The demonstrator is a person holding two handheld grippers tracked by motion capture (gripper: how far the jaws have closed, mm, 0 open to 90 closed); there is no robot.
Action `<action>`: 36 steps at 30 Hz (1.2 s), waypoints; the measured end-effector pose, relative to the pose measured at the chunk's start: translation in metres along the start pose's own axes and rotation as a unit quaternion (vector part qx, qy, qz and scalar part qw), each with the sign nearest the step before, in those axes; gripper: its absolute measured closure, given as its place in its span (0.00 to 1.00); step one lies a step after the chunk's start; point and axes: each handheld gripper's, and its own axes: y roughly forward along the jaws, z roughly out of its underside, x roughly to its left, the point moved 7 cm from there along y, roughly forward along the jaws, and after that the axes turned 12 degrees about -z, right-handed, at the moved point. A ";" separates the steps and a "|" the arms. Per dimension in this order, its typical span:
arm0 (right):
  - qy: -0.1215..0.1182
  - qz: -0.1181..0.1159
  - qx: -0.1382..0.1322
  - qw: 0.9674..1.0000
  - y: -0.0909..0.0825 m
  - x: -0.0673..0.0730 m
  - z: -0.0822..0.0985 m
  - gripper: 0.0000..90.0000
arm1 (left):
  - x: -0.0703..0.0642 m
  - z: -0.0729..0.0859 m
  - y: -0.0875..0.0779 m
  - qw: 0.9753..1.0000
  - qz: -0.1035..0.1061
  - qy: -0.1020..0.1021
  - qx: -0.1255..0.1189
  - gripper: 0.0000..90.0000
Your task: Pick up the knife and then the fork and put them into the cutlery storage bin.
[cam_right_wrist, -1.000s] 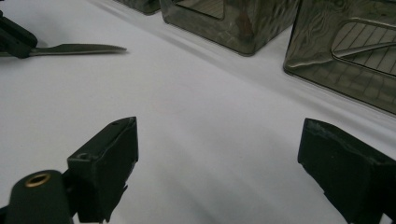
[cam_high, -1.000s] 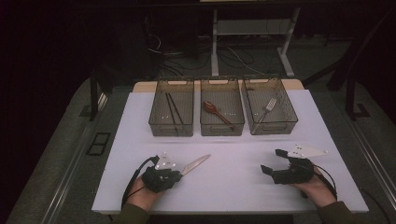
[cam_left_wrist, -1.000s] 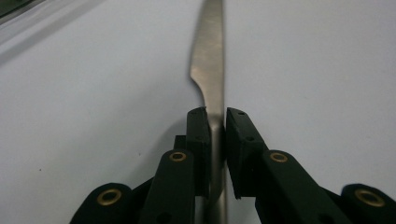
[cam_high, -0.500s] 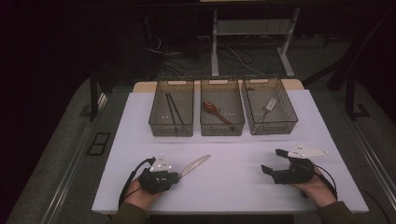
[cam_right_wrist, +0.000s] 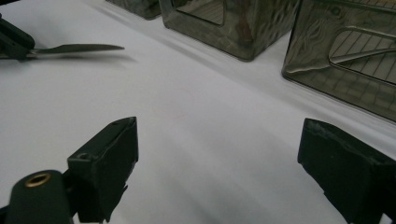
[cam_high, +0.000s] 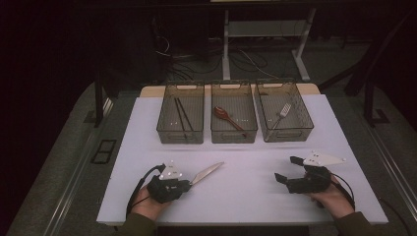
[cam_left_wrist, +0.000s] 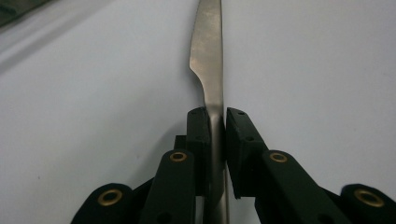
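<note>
- My left gripper (cam_left_wrist: 217,123) is clamped on the knife (cam_left_wrist: 209,56), whose blade points to 2 o'clock on the table (cam_high: 246,196).
- My right gripper (cam_high: 290,169) has its jaws wide apart, with nothing between them.

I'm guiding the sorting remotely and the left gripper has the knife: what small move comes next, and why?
Probably lift the knife a little off the table and start toward the bins. The left gripper is shut on its handle, blade pointing ahead, low over the table. The bins already hold chopsticks, a spoon and a fork; which bin suits the knife isn't clear.
</note>
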 end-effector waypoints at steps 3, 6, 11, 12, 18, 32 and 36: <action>0.001 -0.006 -0.001 1.000 0.001 0.002 -0.001 0.13 | 0.001 -0.007 -0.003 1.000 0.002 -0.004 -0.017 0.88; 0.001 -0.014 0.002 1.000 0.002 0.005 -0.004 0.13 | 0.001 -0.017 -0.006 0.999 0.003 -0.011 -0.042 0.88; 0.001 -0.032 0.003 0.999 0.004 0.014 -0.012 0.13 | 0.001 -0.034 -0.013 0.997 0.010 -0.022 -0.080 0.88; -0.003 -0.038 -0.001 0.999 0.004 0.016 -0.015 0.13 | 0.000 -0.037 -0.013 0.996 0.012 -0.022 -0.085 0.88; 0.002 -0.082 -0.006 0.997 0.018 0.038 -0.035 0.16 | -0.008 -0.058 -0.010 0.994 0.022 -0.015 -0.110 0.88; 0.009 -0.143 -0.061 0.988 0.051 0.067 -0.100 0.48 | -0.015 -0.109 -0.001 0.986 0.032 -0.010 -0.161 0.88; 0.020 -0.144 -0.075 0.987 0.056 0.065 -0.112 0.53 | -0.017 -0.122 0.007 0.985 0.026 -0.012 -0.171 0.88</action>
